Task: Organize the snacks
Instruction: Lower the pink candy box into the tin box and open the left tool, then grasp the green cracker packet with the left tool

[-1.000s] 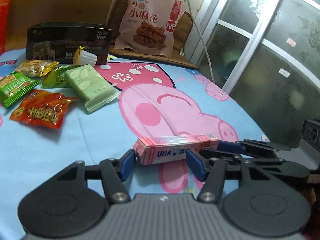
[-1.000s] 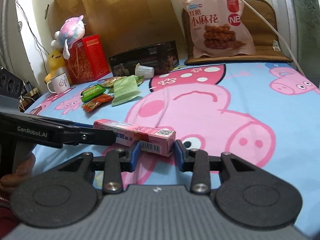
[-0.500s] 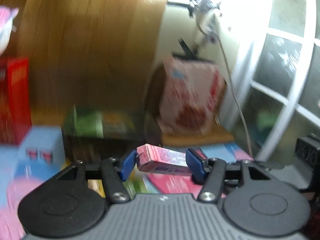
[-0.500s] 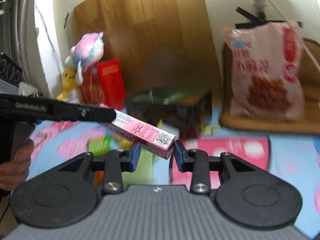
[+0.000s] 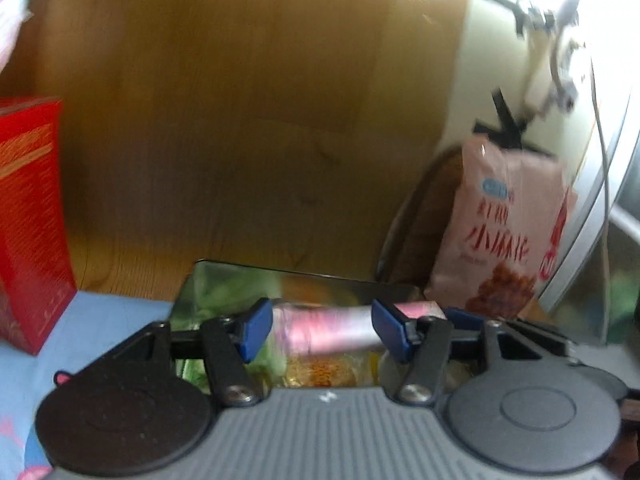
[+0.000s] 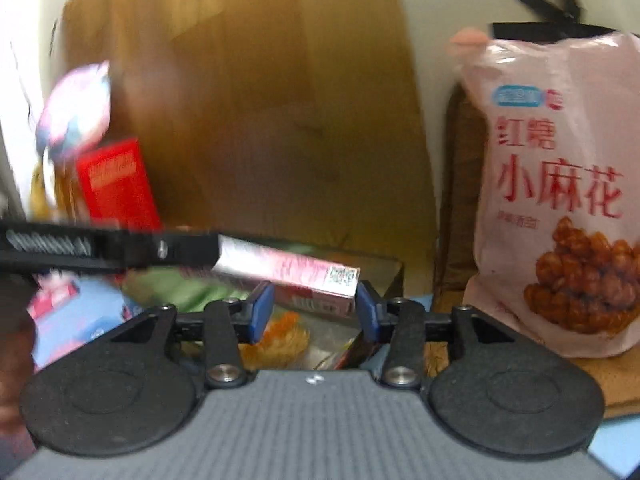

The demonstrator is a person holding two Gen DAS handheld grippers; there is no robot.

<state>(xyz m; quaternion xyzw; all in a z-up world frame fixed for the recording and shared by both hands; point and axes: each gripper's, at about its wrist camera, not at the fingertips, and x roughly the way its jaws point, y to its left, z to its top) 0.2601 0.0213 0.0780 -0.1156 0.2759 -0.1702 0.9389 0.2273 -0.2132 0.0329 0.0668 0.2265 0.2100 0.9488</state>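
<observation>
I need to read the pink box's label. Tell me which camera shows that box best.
The right wrist view. There the pink box lies slantwise, showing its printed side and QR code, one end between the right gripper fingers. In the left wrist view the box is a blurred pink smear between the left gripper fingers.

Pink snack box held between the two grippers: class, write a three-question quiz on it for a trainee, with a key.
1. True or false: the pink snack box rests flat on the blue sheet.
2. Multiple choice: each end of the box is held by A) the left gripper alone, B) the right gripper alone, C) one gripper each.
3. Fill in: beneath the box sits a dark ____ reflecting snack packets.

Key: 1 false; 2 C; 3 box.
</observation>
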